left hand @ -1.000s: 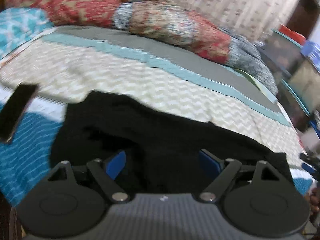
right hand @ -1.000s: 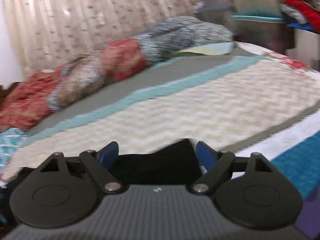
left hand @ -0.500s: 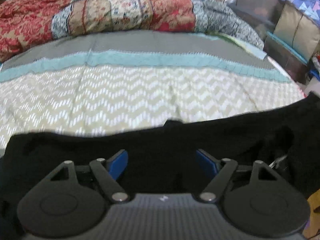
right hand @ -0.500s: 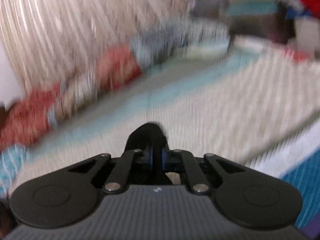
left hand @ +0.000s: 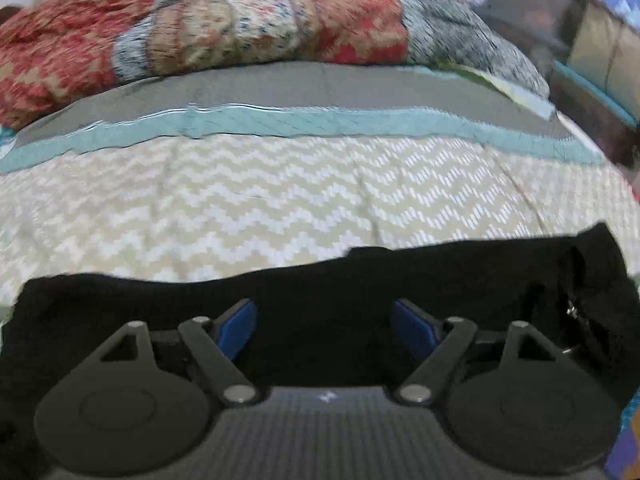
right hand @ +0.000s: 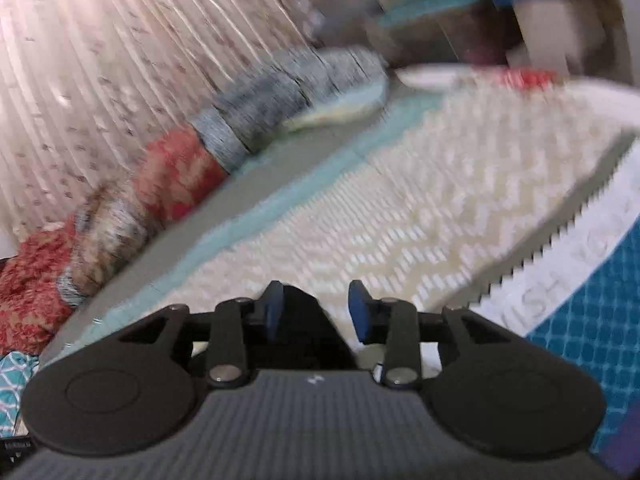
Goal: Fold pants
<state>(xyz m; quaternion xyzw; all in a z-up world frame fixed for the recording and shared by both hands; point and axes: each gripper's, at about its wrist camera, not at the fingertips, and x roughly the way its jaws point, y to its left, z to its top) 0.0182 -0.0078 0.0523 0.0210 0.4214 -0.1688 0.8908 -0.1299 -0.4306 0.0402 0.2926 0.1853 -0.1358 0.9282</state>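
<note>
1. The left hand-held gripper (left hand: 324, 326) hangs over the black pants (left hand: 320, 280) with its blue pads spread wide and nothing pinched between them. A second ago it looked across the pants at an angle; now it faces them square-on and has held steady for the last half second.
2. The right hand-held gripper (right hand: 316, 314) was wide open a second ago, then clamped shut on a tuft of the black cloth, and its jaws are now opening. A corner of the pants sits between them, beside the left pad, but the pads no longer press on it.
3. My reading: 1 fold or pull has just been let go, so the next grasp is about to be chosen. The fold is not finished.
4. The pants lie as a wide dark band along the near edge of the bed (left hand: 280, 200), spread flat on the cream chevron cover. At their right end there is a small metal fitting, possibly a zip or clasp; the view is too blurred to be sure.
5. Beyond the pants the cover runs to a teal stripe (left hand: 320, 124) and then a grey band.
6. Beyond that lies a rolled patterned quilt (left hand: 240, 36) in red, tan and grey.
7. Farthest from the pants, a pleated curtain (right hand: 120, 60) hangs behind the quilt, and storage boxes (left hand: 592, 52) stand off the bed's right end.
</note>
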